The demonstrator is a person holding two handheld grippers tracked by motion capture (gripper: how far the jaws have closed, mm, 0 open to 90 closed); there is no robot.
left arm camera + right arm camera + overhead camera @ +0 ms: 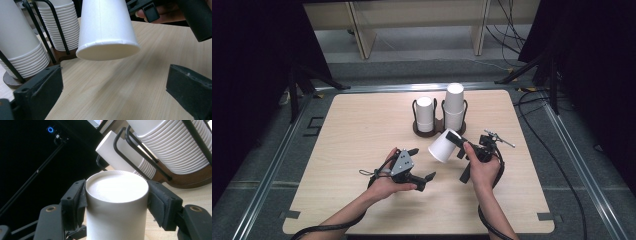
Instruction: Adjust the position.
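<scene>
Holding a single white paper cup (pixel 444 145) in our right hand-held gripper (pixel 458 141), we have its jaws pressed against both sides of the cup near its narrow closed end, as the right gripper view shows, the black pads (pixel 76 203) touching the cup wall left and right. The cup hangs tilted above the wooden bench (pixel 362 130), its wide open mouth turned toward our left hand-held gripper (pixel 422 164), just in front of the cup holder (pixel 439 127). In the left gripper view the cup's rim sits above and between that gripper's two jaws, which stand wide apart with nothing between them; bare bench lies under the gap.

Our left hand (pixel 384 185) holds its gripper low over the bench, near the middle, close to the right one but not touching it. Behind the held cup stands the dark holder with two wire frames, each carrying a stack of nested white cups: the left stack (pixel 425 114) is shorter, the right stack (pixel 454 106) taller. Black cables (pixel 557 165) trail across the floor to the right of the bench.
</scene>
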